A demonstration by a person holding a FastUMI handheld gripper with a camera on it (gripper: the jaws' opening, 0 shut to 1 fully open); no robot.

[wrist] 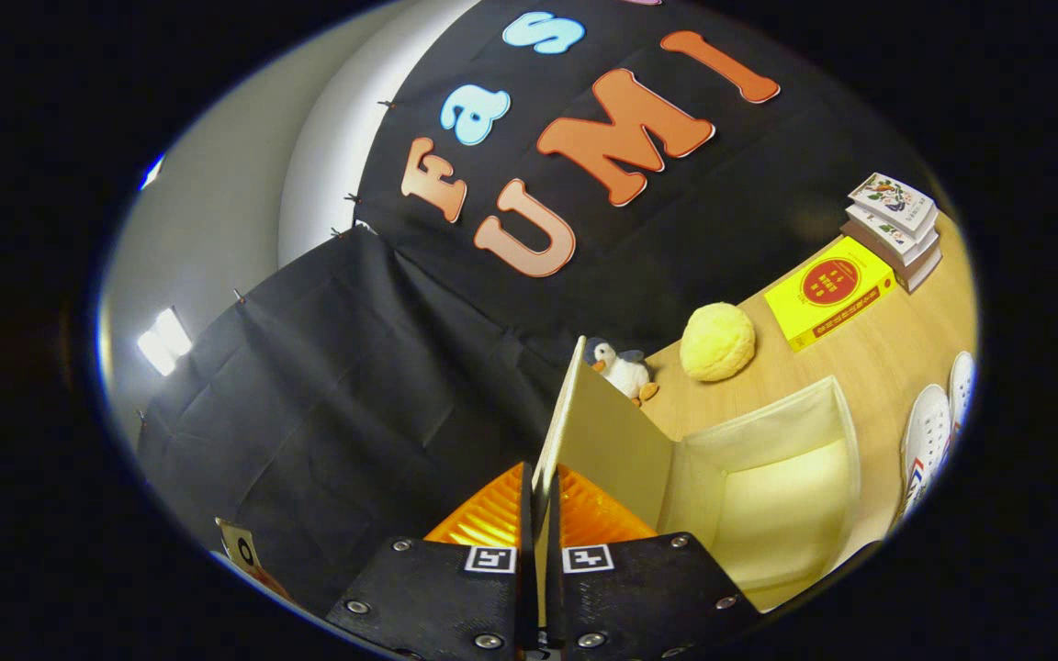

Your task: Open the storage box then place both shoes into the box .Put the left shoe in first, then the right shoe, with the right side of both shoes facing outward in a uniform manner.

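The storage box (768, 487) is a pale cream fabric one, sitting on the wooden table (869, 358) with its opening in plain sight and its inside bare and softly lit. Its lid (598, 431) is a stiff cream flap, swung up and standing on edge, running straight out from the gripper (538, 523). The gripper's two fingers are pressed close together with the lid's thin edge pinched between them, and the whole tool is tipped over, so the table looks slanted. Just beyond the box, on the side away from the lid, a pair of white shoes (933, 441) with perforated tops lies on the table, close beside each other. Past the lid's far end sits a small penguin toy (623, 369), with a round yellow plush ball (718, 341) next to it. Farther along the table are a yellow book (827, 292) and a short stack of books (894, 228), just beside it.
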